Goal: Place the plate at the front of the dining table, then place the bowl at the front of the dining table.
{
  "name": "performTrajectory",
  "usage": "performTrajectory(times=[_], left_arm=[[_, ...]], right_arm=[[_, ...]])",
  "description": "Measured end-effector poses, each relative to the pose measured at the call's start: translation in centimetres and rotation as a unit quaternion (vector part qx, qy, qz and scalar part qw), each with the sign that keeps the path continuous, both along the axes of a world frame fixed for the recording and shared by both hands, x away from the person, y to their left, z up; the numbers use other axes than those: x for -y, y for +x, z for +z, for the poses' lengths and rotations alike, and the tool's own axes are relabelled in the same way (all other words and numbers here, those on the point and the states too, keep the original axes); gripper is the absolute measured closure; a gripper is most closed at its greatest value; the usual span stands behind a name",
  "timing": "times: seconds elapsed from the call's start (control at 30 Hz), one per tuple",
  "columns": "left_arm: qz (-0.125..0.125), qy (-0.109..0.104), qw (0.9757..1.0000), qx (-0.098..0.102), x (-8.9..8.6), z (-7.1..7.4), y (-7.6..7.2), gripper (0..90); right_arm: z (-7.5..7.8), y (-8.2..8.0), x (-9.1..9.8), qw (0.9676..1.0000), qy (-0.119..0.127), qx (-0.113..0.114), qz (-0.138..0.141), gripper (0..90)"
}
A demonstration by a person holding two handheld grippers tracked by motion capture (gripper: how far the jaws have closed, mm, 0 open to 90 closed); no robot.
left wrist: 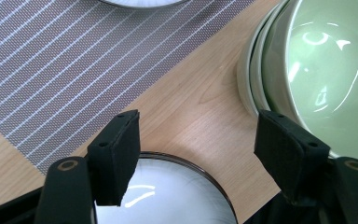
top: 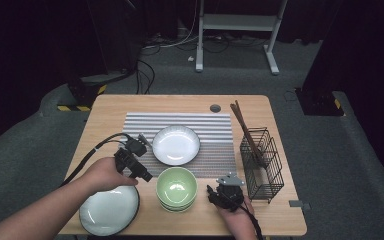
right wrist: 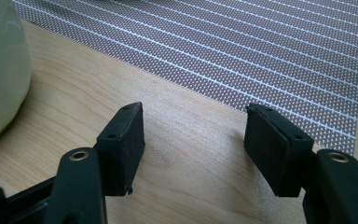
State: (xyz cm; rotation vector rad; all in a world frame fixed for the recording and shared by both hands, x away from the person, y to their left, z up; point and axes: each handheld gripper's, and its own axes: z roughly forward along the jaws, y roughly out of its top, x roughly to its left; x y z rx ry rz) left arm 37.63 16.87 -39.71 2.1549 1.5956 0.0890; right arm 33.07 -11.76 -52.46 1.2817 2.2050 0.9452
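Note:
My left gripper (top: 145, 175) hovers open above the table between the white plate (top: 109, 211) at the front left and the stack of green bowls (top: 176, 188). In the left gripper view its jaws (left wrist: 196, 156) hold nothing, with the plate's rim (left wrist: 177, 196) below them and the green bowls (left wrist: 317, 74) to the right. My right gripper (top: 211, 192) rests low on the wood just right of the green bowls, open and empty. Its jaws (right wrist: 193, 144) point at bare wood near the striped mat (right wrist: 242, 51), with a bowl's side (right wrist: 0, 70) at the left.
A white bowl (top: 175, 144) sits on the grey striped placemat (top: 215, 130) in the table's middle. A black wire basket (top: 262, 165) with brown chopsticks (top: 242, 125) stands at the right edge. The table's front edge lies close to both hands.

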Motion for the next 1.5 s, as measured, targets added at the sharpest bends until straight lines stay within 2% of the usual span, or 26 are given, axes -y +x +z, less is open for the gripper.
performTrajectory(times=[0.07,0.2,0.37,0.77,0.87,0.97,1.23,1.4,1.5], left_arm=[[0.009,-0.008,0.9999,0.002,0.0,0.2,0.1,31.7],[0.005,-0.011,0.9999,0.0,0.1,0.6,-0.1,31.7],[-0.02,0.0,0.9998,-0.003,0.5,1.3,-0.7,30.7],[-0.02,-0.011,0.9997,0.003,1.7,2.2,-0.9,28.4],[-0.017,-0.019,0.9997,0.002,2.2,2.2,-0.8,28.3],[-0.028,-0.015,0.9995,-0.001,2.6,2.0,-0.8,28.7],[-0.033,-0.005,0.9994,-0.004,3.3,0.9,-0.4,30.1],[-0.027,-0.013,0.9995,-0.01,3.7,0.6,-0.2,33.6],[-0.045,-0.009,0.9987,-0.024,3.8,0.4,-0.2,36.9]], right_arm=[[0.0,0.0,0.0,1.0,0.001,0.0,0.0,37.5],[0.0,0.0,0.0,1.0,0.0,0.0,0.0,37.5],[0.0,0.0,0.0,1.0,0.0,0.0,0.0,37.5],[0.0,0.0,0.0,1.0,0.0,0.0,0.0,37.5],[0.0,0.0,0.0,1.0,0.0,0.0,0.001,37.5],[0.0,0.0,0.0,1.0,0.0,0.0,0.0,37.5],[0.0,0.0,0.0,1.0,0.0,0.0,0.002,37.5],[0.0,0.0,0.0,1.0,0.0,0.0,0.003,37.5],[0.0,0.0,0.0,1.0,0.0,0.0,0.003,37.5]])
